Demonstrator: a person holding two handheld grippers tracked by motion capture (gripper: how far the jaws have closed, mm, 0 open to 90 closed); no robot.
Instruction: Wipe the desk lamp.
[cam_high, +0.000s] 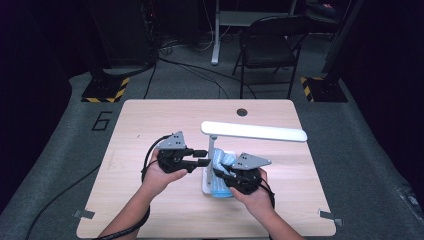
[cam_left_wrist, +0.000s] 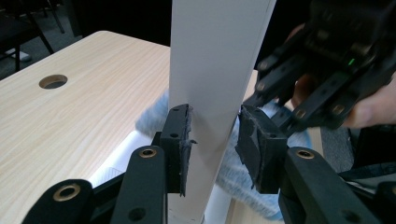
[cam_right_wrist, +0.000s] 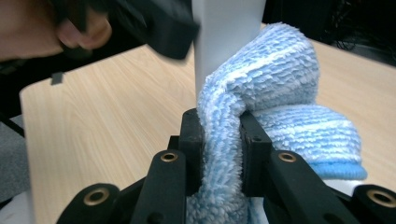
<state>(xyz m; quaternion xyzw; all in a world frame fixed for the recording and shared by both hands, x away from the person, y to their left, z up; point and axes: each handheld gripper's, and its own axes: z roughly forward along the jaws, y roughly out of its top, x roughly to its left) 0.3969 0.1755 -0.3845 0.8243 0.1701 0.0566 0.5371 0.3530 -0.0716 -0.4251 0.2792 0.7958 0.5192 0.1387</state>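
A white desk lamp stands at the middle of the table, its long head (cam_high: 255, 131) on a slim upright post (cam_high: 212, 150). My left gripper (cam_high: 205, 162) comes in from the left and is shut on that post (cam_left_wrist: 210, 70), one pad on each side of it. My right gripper (cam_high: 220, 174) is shut on a fluffy blue cloth (cam_right_wrist: 271, 84), which lies bunched against the post (cam_right_wrist: 224, 37) just above the lamp's base (cam_high: 206, 186). In the left gripper view the cloth (cam_left_wrist: 243, 186) shows behind the post, with the right gripper (cam_left_wrist: 275, 98) close by.
The light wooden table (cam_high: 150, 125) has a round cable hole (cam_high: 242, 112) near its far edge. Beyond it stand a black folding chair (cam_high: 270, 45) and two stands with yellow-and-black bases (cam_high: 105, 90) on the grey floor.
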